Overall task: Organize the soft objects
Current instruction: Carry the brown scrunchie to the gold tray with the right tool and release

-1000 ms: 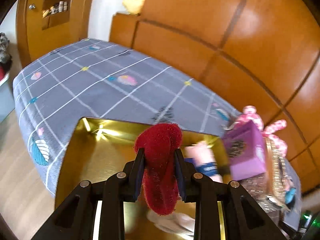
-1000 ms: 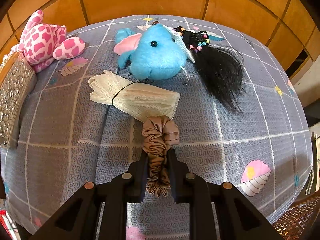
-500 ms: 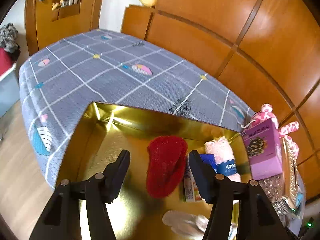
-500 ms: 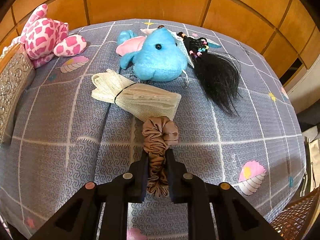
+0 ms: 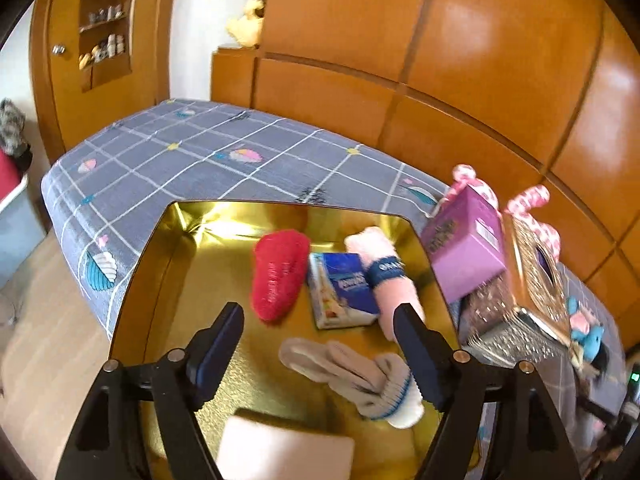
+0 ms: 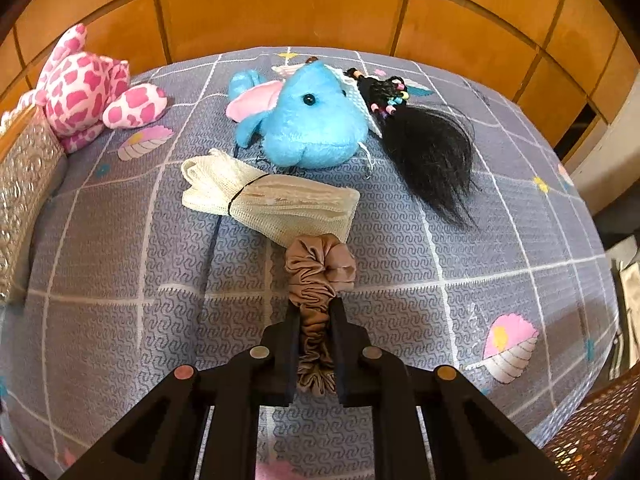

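The left gripper (image 5: 318,314) hangs over a shallow gold tray (image 5: 168,264) that sits at the near edge of the bed (image 5: 168,160); its jaws are opening and nothing is between them. In the tray, a red fuzzy sock (image 5: 278,274) lies free near the middle, just beside a blue carton (image 5: 340,290), which touches a rolled pink towel (image 5: 384,268) along the tray's right rim. A pair of white gloves (image 5: 360,376) lies toward the near right corner, and a pale pad (image 5: 284,448), blurred, lies at the near edge. The tray's left half is bare gold, and the bed's far left stretch up to the wooden wall is bare cover. Beyond the right rim a purple box (image 5: 464,248) and a silver patterned box (image 5: 532,276) crowd together. The right gripper (image 6: 314,312) is clenched on a brown hair scrunchie (image 6: 318,268), whose bunched end sticks out past the fingertips over the middle of the bed. Just beyond it lies a folded cream net cloth (image 6: 272,196), then a blue plush elephant (image 6: 308,120) touching a black hairpiece (image 6: 432,148) toward the far edge. A pink spotted plush toy (image 6: 88,88) sits at the far left corner against the silver box. The near and right parts of the bed are bare cover out to its rounded edge.
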`<state>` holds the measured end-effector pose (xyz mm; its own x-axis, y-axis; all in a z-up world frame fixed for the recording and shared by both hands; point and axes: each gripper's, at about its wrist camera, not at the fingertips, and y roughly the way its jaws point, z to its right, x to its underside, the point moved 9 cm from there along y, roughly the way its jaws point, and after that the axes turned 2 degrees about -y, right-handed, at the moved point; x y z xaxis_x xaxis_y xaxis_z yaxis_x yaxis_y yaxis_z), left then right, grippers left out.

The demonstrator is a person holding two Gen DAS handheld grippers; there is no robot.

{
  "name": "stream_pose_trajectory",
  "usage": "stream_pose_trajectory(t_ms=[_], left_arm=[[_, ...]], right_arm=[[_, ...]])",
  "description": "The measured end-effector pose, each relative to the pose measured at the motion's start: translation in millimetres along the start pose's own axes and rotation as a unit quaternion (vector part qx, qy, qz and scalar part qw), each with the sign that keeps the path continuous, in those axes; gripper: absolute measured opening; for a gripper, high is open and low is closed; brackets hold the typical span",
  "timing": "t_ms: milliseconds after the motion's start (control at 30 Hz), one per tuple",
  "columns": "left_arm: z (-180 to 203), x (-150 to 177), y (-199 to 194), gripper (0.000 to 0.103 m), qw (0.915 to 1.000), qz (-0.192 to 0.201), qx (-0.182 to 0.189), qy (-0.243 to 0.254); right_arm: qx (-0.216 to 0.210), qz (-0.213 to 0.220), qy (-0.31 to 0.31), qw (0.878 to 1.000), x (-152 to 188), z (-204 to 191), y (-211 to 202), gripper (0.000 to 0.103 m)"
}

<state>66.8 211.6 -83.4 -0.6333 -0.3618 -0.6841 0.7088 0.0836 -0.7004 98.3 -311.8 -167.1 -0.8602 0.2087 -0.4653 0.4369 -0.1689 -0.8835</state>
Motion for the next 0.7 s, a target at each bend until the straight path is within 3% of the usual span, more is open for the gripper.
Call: stream_pose_trajectory(t_ms=[167,333,533,700], left_arm=[[19.3,4.6,-8.8,0.086,0.9992,0.015,-0.006,0.036],[27.1,10.3,-6.6,0.086,0.9988,0.009,-0.001,0.049],[27.1,15.4,-4.2,0.086,0.9988,0.002,0.001,0.049],[24.4,16.8,0.2,0.089,0.9989,-0.004,-0.003,0.047]], right_arm=[[-0.012,0.008,0.011,1.0,0.7,0.5,-3.1,0.012],[-0.038,0.017,0.004,0.999,6.8,-12.5,-10.4,0.012],[-0.106,0.035,-0.023,0.993,11.7,-49.7,-28.7,0.011],[-0.168,0.069,-0.072,0.981,9.6,-95.4,-61.1,0.011]])
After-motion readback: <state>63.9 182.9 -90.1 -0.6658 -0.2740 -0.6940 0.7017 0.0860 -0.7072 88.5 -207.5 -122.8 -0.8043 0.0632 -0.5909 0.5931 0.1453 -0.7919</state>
